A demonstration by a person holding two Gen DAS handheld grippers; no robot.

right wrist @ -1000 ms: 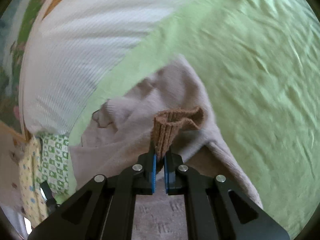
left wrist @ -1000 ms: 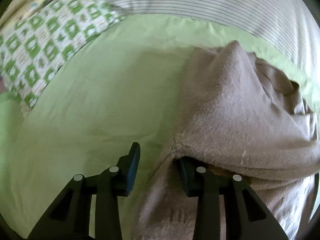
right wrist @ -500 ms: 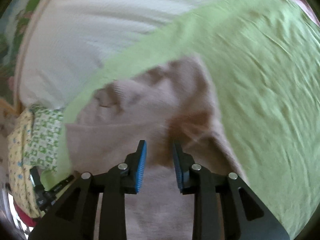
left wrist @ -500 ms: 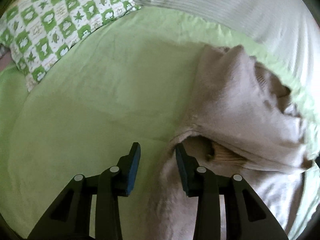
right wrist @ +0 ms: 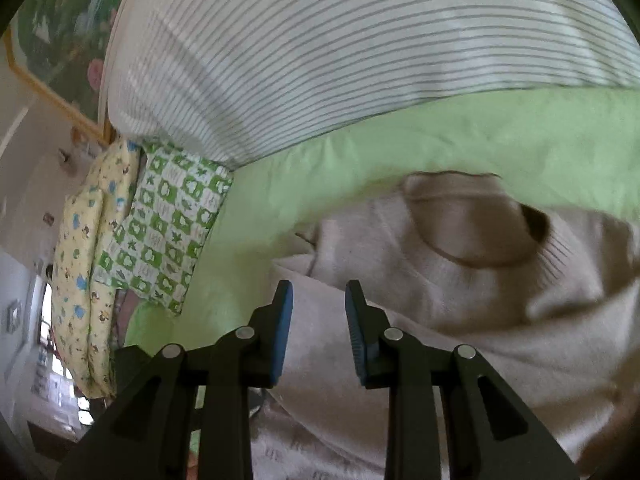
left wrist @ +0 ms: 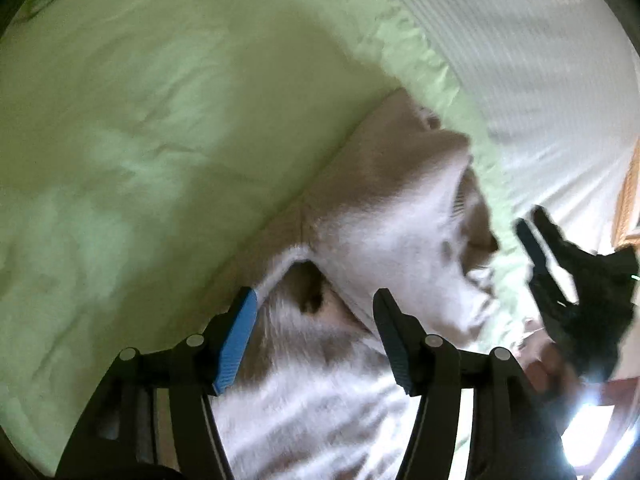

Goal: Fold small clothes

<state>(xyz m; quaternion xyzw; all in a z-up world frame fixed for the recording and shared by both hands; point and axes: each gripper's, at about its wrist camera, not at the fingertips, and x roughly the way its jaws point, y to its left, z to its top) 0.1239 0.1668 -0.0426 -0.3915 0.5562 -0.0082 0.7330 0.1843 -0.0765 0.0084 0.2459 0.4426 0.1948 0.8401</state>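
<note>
- Sweater [right wrist: 460, 304], beige, is lying on the green sheet [left wrist: 160, 140], neckline toward the striped bedding [right wrist: 340, 60].
- I am holding my left gripper [left wrist: 314, 336] spread wide over a sleeve fold, gripping nothing.
- My right gripper [right wrist: 318, 320] is hovering parted over the body; a second ago it was pinching the cuff.
- Bare sheet is lying open to the left.

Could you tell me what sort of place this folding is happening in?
Most likely a bedroom, on a bed: the beige sweater lies on a green sheet, beside a striped duvet and a green-checked pillow.
</note>
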